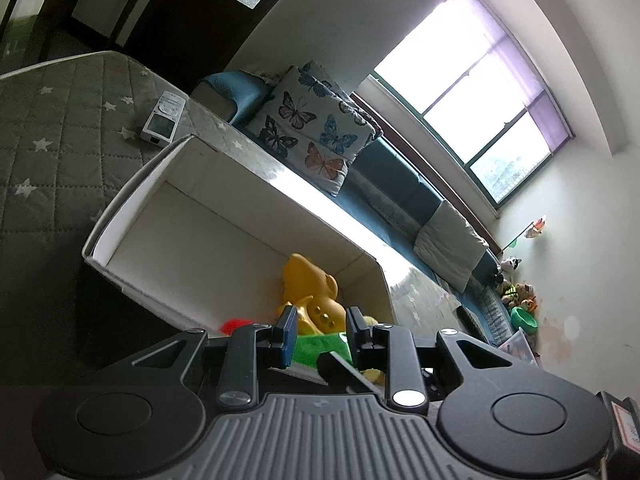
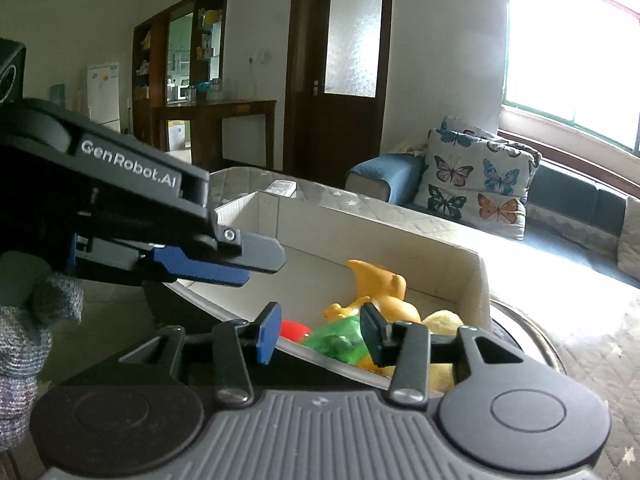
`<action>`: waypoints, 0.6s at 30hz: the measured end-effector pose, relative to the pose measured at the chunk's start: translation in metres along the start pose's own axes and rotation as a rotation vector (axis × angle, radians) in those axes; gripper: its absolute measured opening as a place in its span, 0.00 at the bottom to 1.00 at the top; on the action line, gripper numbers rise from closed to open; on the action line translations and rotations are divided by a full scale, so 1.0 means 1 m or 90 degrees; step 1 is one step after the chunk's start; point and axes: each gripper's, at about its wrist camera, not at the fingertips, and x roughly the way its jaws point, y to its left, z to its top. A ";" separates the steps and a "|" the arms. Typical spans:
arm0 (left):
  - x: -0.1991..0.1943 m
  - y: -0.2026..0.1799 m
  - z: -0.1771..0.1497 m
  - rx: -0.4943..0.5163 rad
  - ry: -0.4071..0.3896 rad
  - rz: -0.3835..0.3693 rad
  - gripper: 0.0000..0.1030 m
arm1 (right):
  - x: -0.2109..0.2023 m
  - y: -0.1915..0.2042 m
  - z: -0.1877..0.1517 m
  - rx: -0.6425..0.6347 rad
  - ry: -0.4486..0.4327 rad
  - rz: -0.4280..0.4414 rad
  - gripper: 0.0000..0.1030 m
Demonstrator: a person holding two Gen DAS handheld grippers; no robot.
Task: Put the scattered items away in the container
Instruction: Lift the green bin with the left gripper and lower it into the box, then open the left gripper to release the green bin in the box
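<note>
Over the box [image 1: 224, 216] now, both grippers poised above its near rim. Left gripper [image 1: 320, 334] parted a little, clasping nothing. Right gripper [image 2: 318, 334] likewise loose and empty. Down inside, at the near end: yellow toy [image 2: 384, 284], green toy [image 2: 340, 338], red ball [image 2: 294, 330], bunched together. Remote [image 1: 162, 118] well apart, out on the quilt [image 1: 48, 140].

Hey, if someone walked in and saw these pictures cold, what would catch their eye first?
Probably the white box on the star-patterned quilt, with an orange toy dinosaur, a green toy and something red piled at its near end. Both tools hover at that end, the right tool open and empty, the left tool reaching in from the left. Behind, a butterfly-print cushion leans on the blue sofa under a bright window.
</note>
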 end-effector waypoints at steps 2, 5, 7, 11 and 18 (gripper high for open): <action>-0.004 -0.002 -0.004 0.001 0.002 0.000 0.27 | -0.007 0.000 -0.001 0.000 -0.004 -0.002 0.45; -0.010 -0.005 -0.010 0.004 0.005 0.000 0.27 | -0.018 -0.001 -0.005 0.001 -0.005 -0.003 0.46; -0.014 -0.007 -0.014 0.006 0.006 -0.002 0.27 | -0.025 0.000 -0.008 0.004 -0.006 -0.005 0.46; -0.021 -0.009 -0.022 0.010 0.011 -0.002 0.27 | -0.038 0.000 -0.016 0.014 -0.002 -0.006 0.50; -0.032 -0.015 -0.038 0.014 0.028 0.010 0.28 | -0.056 0.002 -0.030 0.044 0.007 -0.005 0.69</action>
